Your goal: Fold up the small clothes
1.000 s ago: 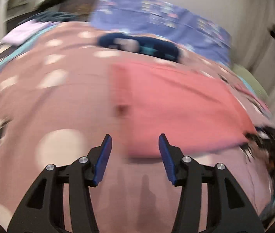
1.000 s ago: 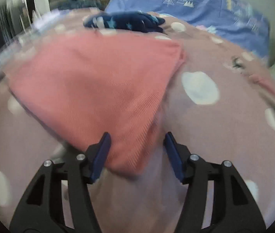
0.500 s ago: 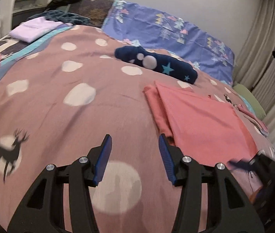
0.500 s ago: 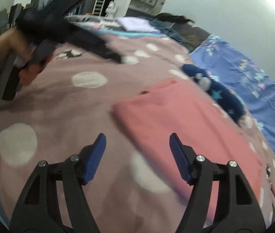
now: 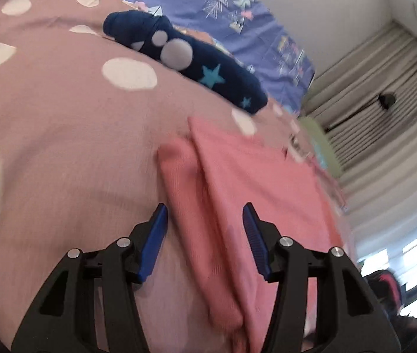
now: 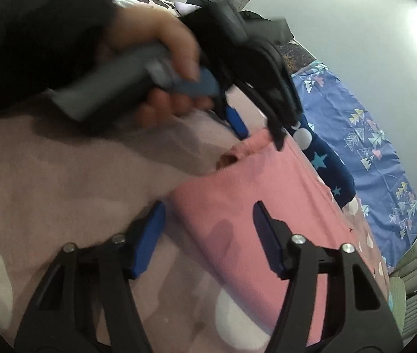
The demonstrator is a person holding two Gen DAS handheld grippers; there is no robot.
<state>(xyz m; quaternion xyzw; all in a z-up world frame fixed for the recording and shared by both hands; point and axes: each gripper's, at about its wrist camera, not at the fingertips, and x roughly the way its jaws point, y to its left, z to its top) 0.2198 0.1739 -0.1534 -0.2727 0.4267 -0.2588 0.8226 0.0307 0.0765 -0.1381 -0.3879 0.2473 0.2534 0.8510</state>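
Observation:
A folded salmon-pink garment lies flat on the dotted pink bedspread. My left gripper straddles the rolled left edge of the garment; its jaws are opening, and the cloth lies between them without being pressed. In the right wrist view the same garment has its near corner between the fingers of my right gripper, whose jaws are closing but stand clear of the cloth. A hand in a dark sleeve holds the left gripper over the garment's far corner.
A navy garment with stars and pale dots lies just beyond the pink one, also in the right wrist view. Behind it is a blue tree-print pillow. Curtains hang at the right. The bedspread stretches left.
My left gripper swung right and down from the bare bedspread onto the garment's left edge. My right gripper drew in to the near corner, and the hand with the left gripper came closer.

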